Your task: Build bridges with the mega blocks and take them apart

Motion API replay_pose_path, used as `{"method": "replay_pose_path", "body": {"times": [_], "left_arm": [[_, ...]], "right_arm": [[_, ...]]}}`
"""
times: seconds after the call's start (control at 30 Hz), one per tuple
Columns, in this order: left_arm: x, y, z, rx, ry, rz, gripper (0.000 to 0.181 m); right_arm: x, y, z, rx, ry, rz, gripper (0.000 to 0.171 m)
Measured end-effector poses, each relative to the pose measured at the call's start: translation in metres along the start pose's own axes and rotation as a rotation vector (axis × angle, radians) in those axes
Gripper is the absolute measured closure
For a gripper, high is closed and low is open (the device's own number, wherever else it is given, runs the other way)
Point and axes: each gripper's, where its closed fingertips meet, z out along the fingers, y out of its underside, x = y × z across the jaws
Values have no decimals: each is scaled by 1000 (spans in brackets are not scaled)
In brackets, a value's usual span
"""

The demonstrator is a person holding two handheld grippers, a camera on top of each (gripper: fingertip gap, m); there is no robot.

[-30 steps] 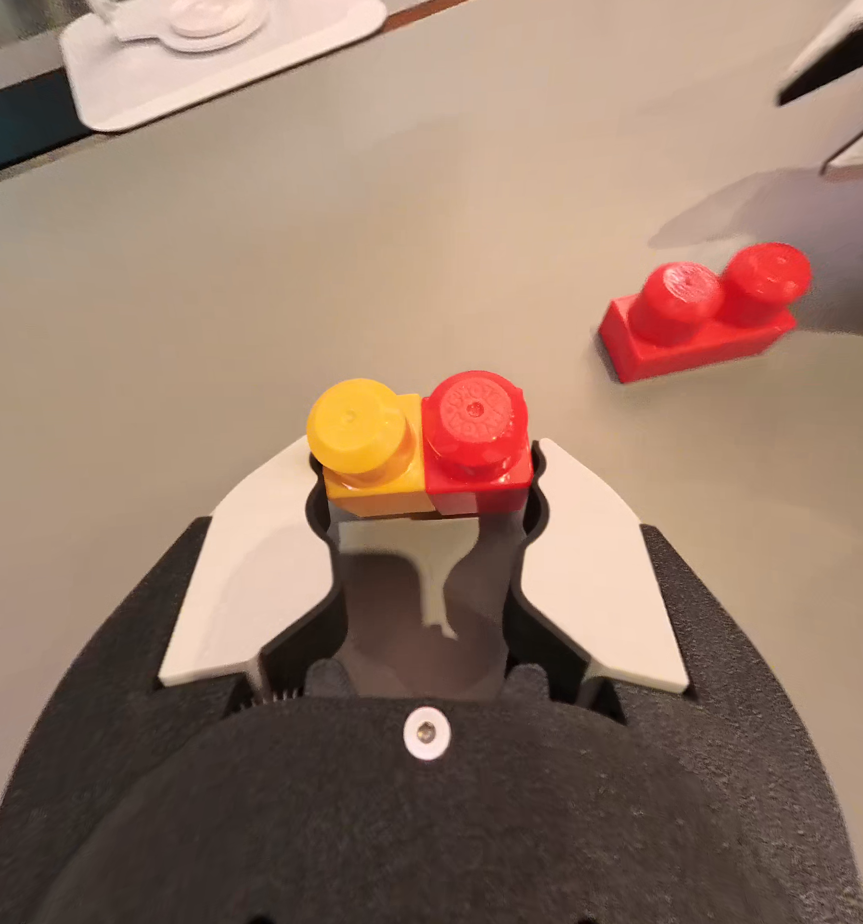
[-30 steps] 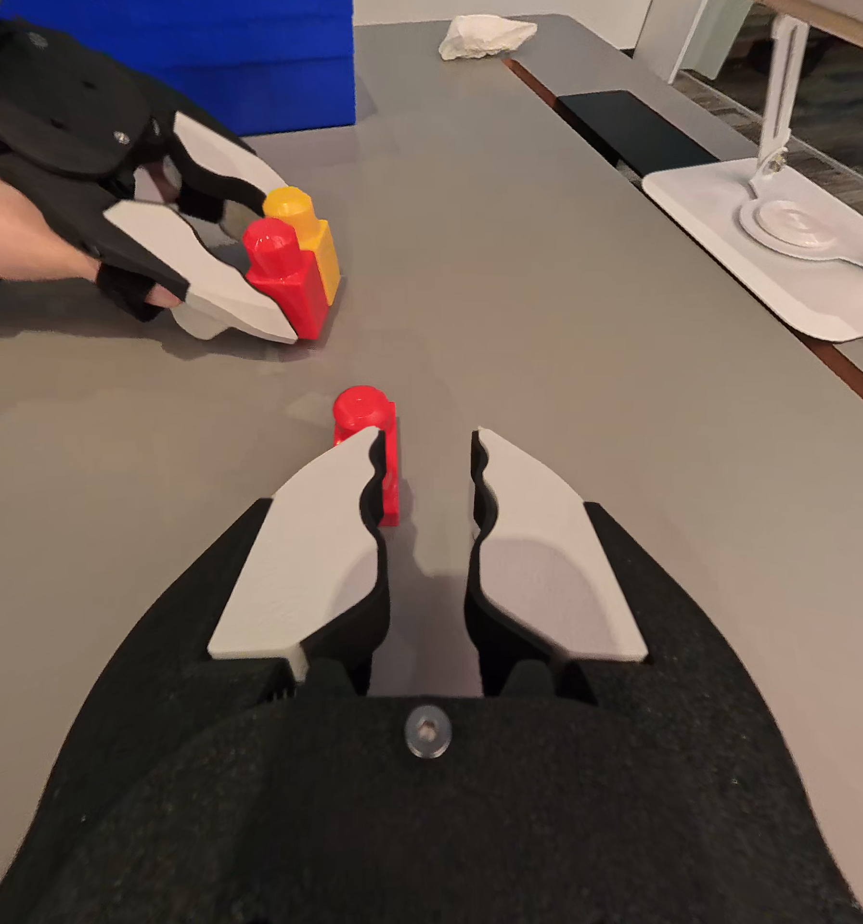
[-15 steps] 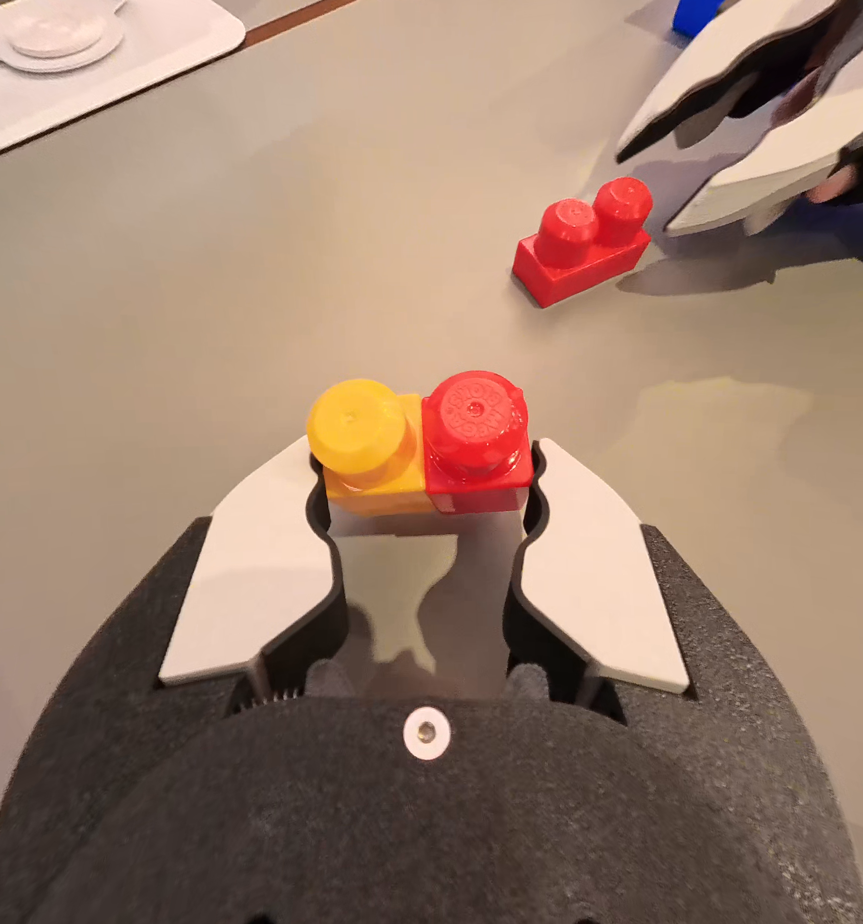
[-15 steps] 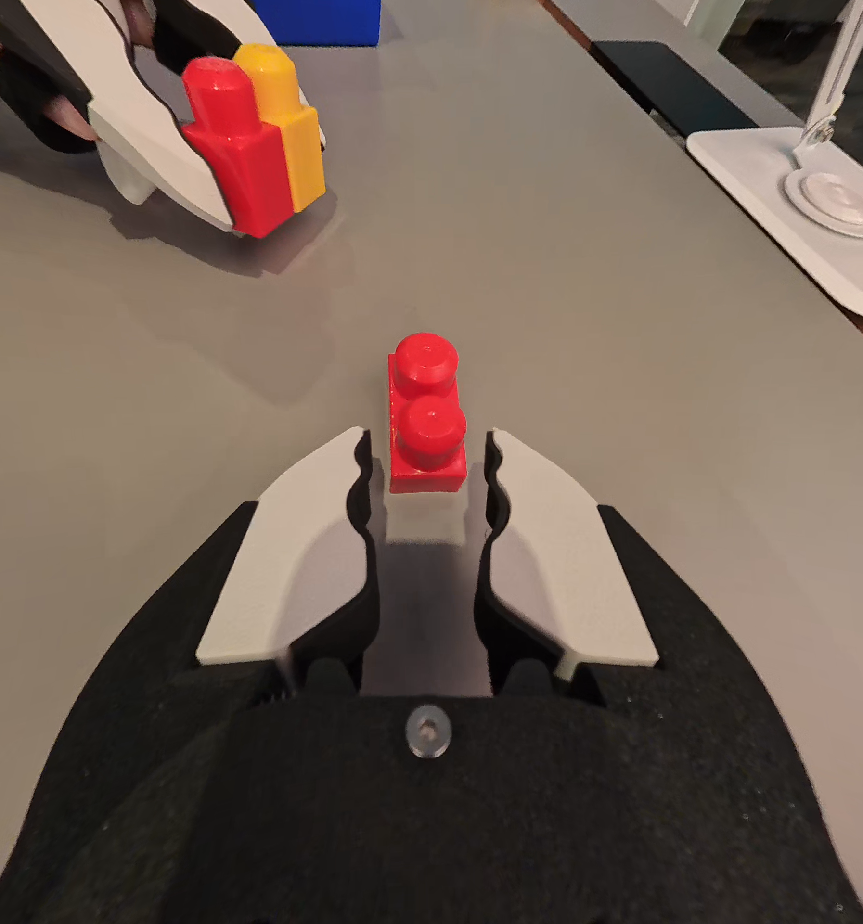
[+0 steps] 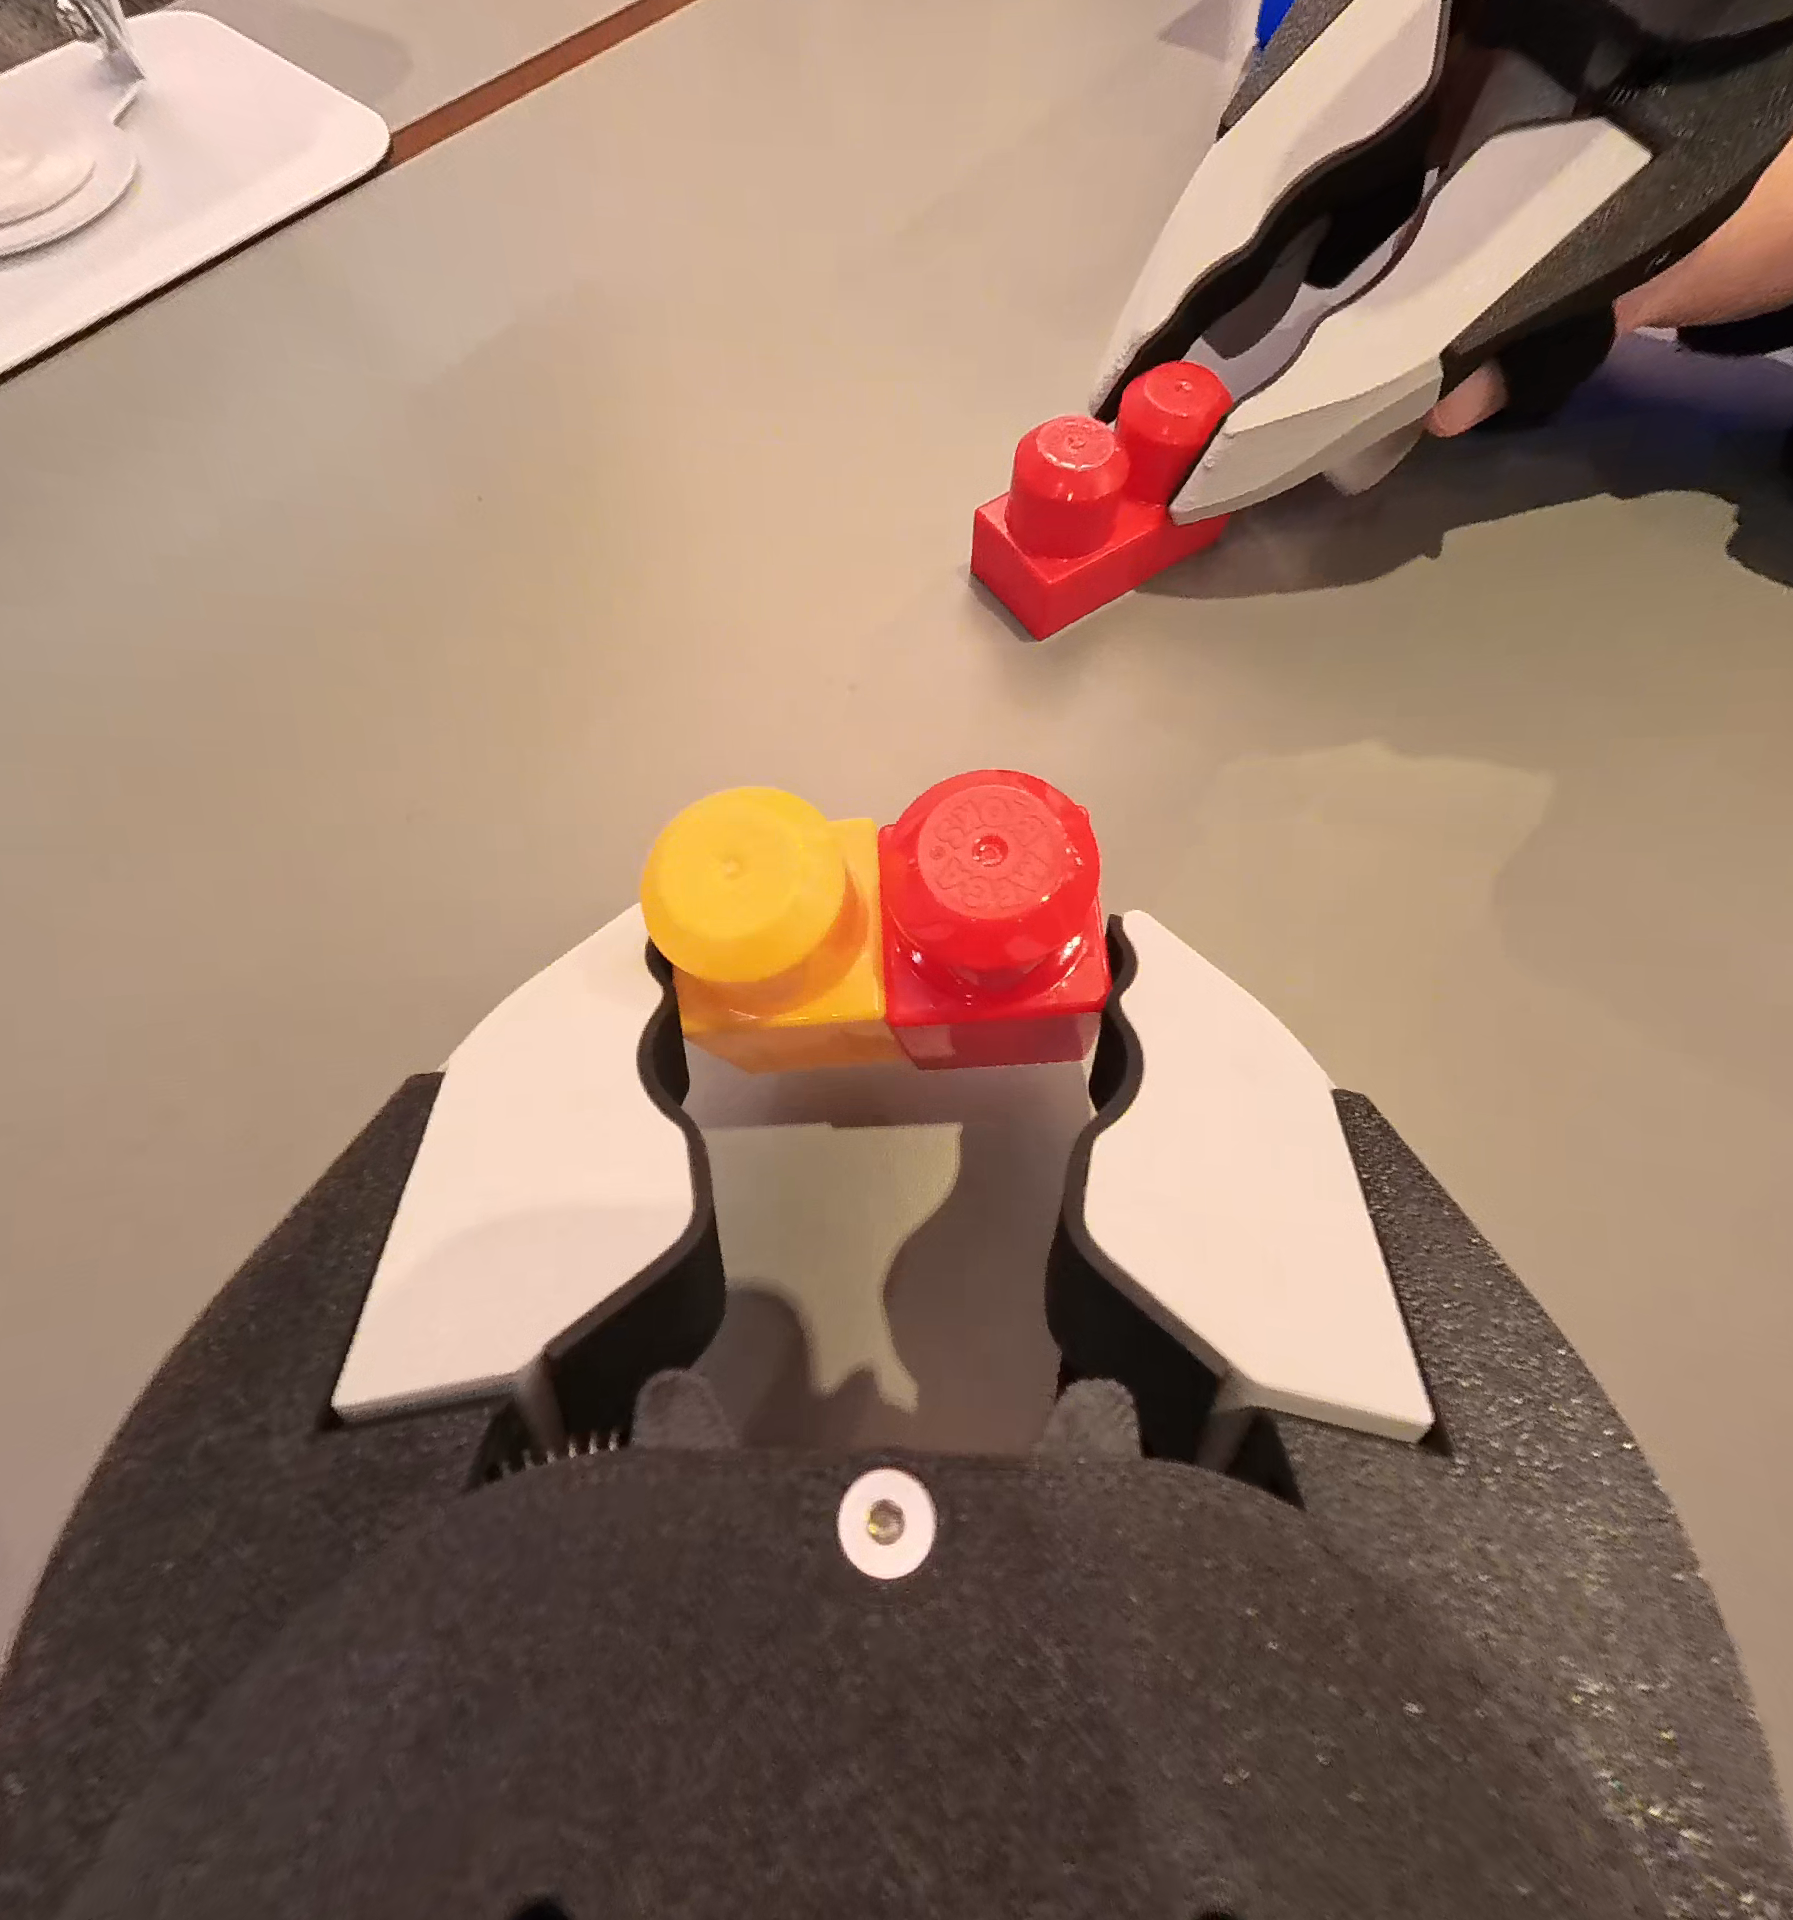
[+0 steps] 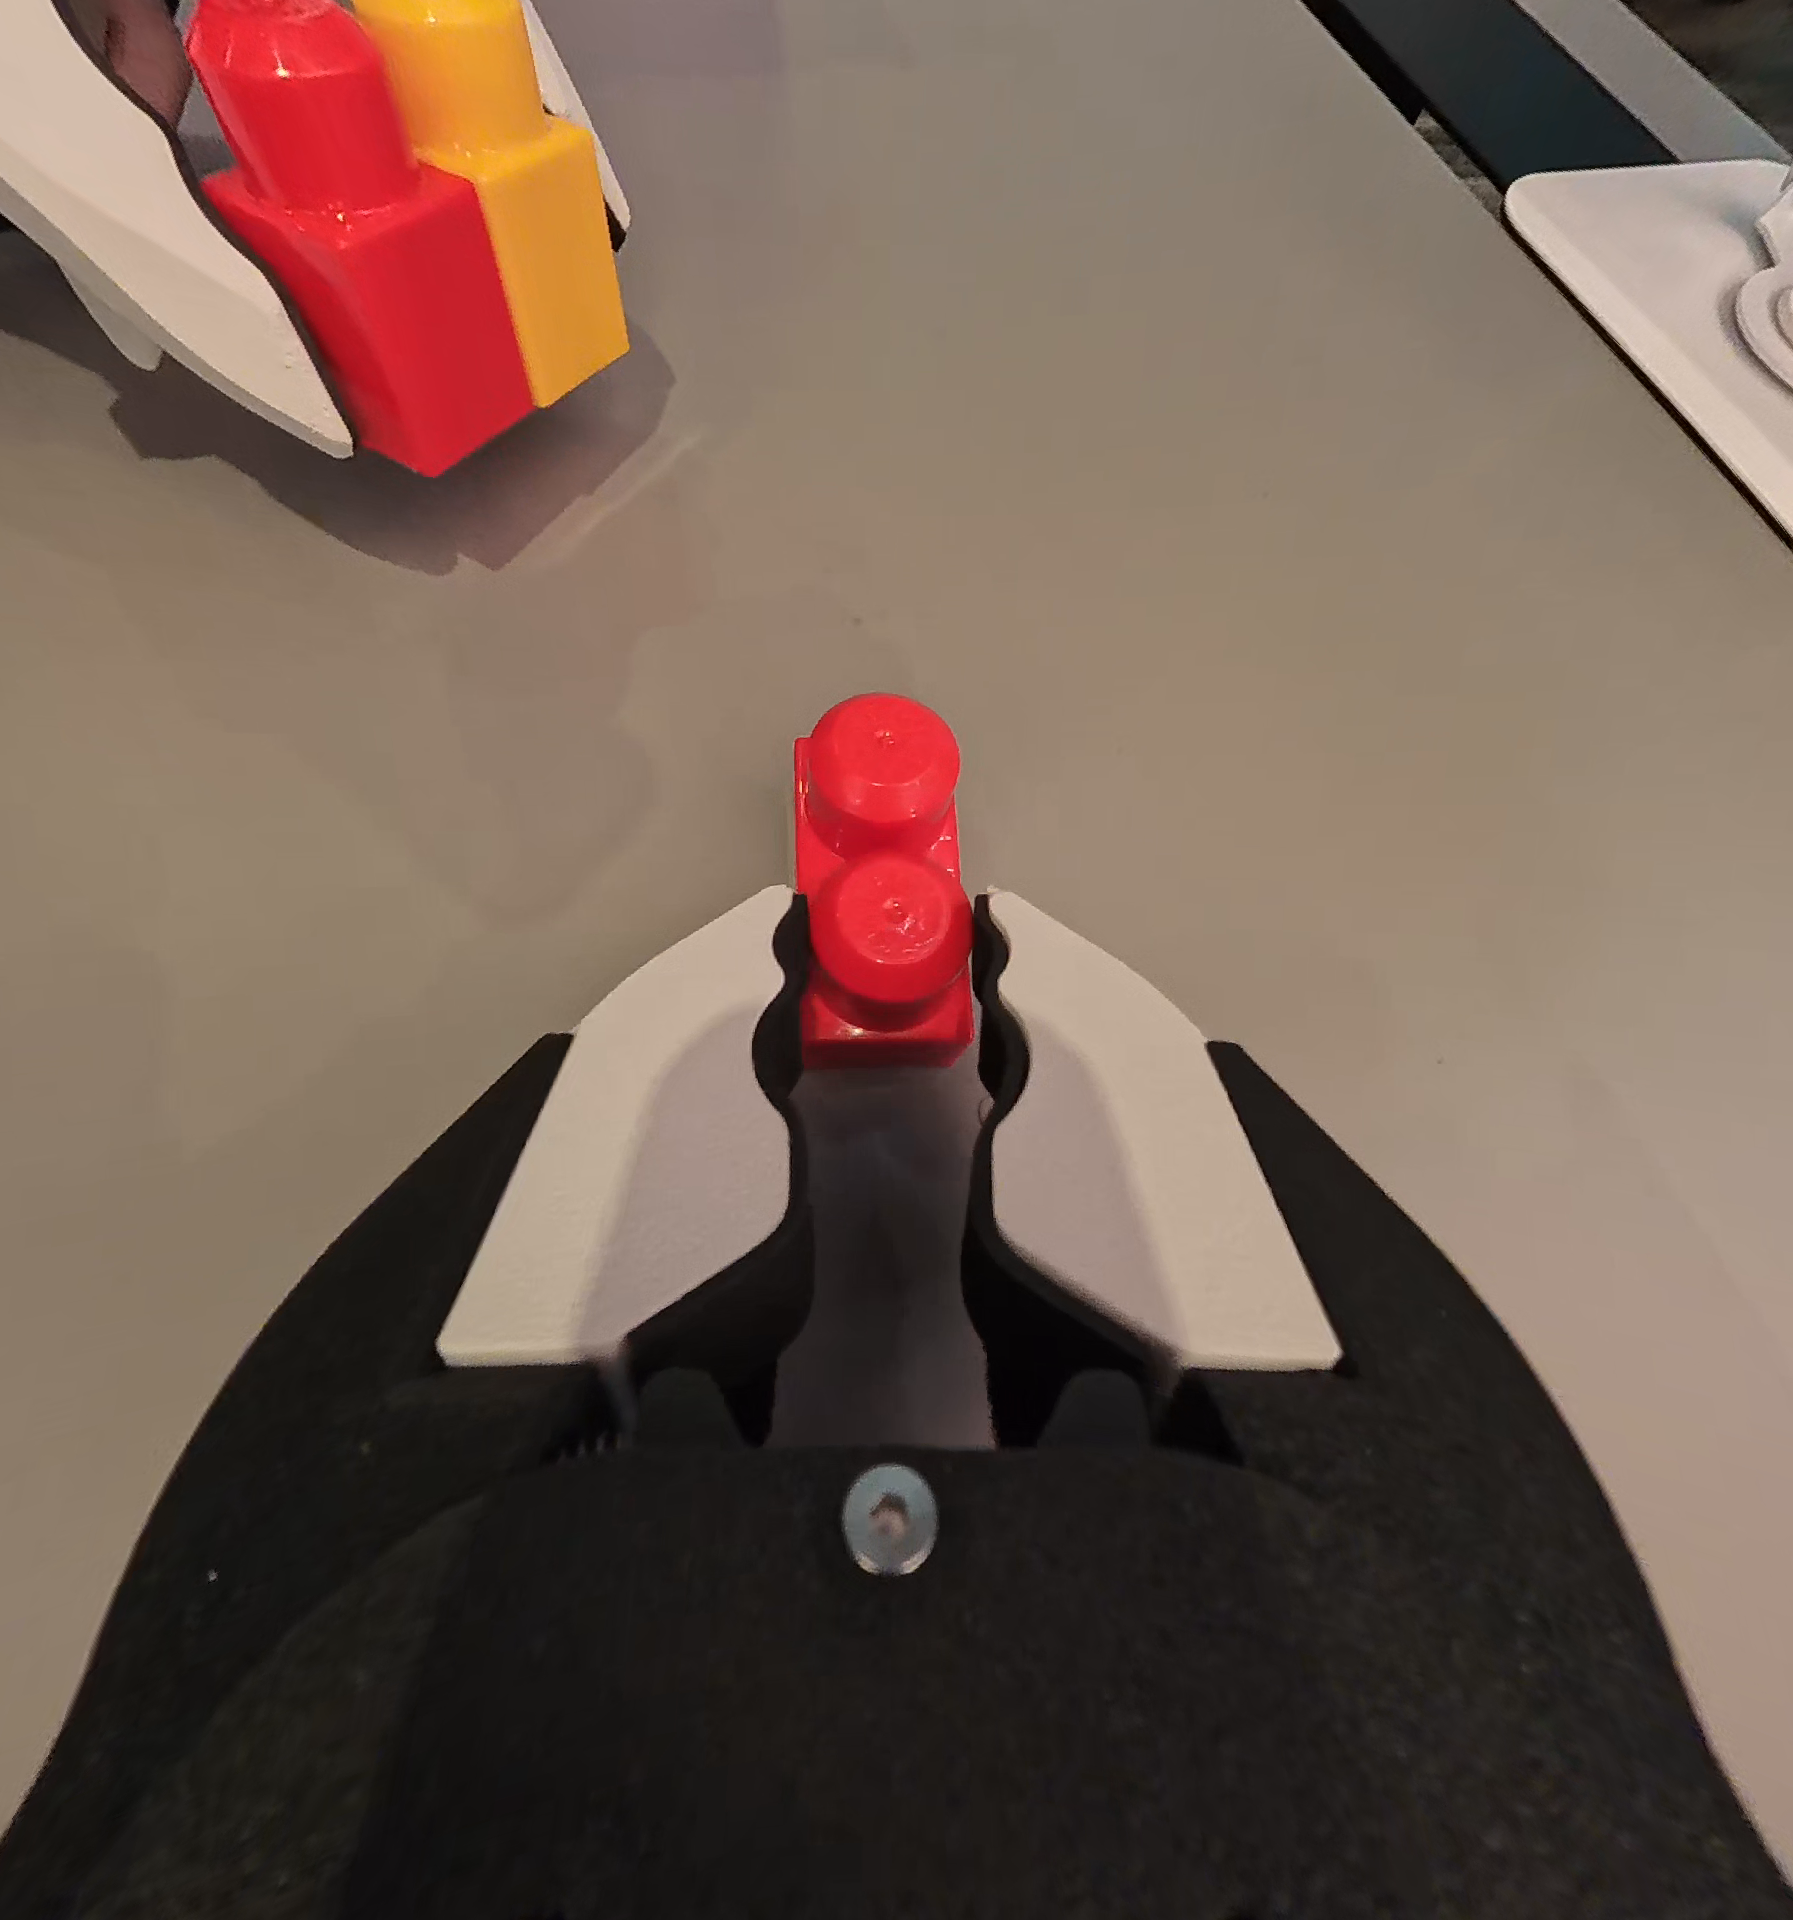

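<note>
Already the left gripper (image 5: 887,997) clamps the yellow block (image 5: 767,935) and red block (image 5: 996,935) side by side, unjoined, so either could slip; the right gripper (image 6: 884,966) has its fingers closed around the two-stud red brick (image 6: 884,894), which may tilt on lifting.

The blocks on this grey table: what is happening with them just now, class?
A person works a gripper in each hand. The left gripper clamps a yellow block and a red single-stud block side by side above the table. The right gripper is closed around the near end of a red two-stud block, which seems to rest on the table.
</note>
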Motion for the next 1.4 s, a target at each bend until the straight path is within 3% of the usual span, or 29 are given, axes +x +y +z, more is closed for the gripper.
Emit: {"method": "replay_pose_path", "body": {"times": [0.37, 0.63, 0.77, 1.4], "left_arm": [[-5, 1, -3, 2, -33, 37, 104], [-13, -5, 11, -39, -189, 60, 104], [-15, -14, 20, -53, -222, 52, 104], [-15, -26, 28, -64, -221, 35, 104]], "right_arm": [[2, -13, -9, 41, 31, 52, 142], [-16, -98, -26, 258, 97, 233, 142], [-30, -132, -18, 269, 157, 280, 142], [-42, -128, 29, 53, 290, 221, 142]]}}
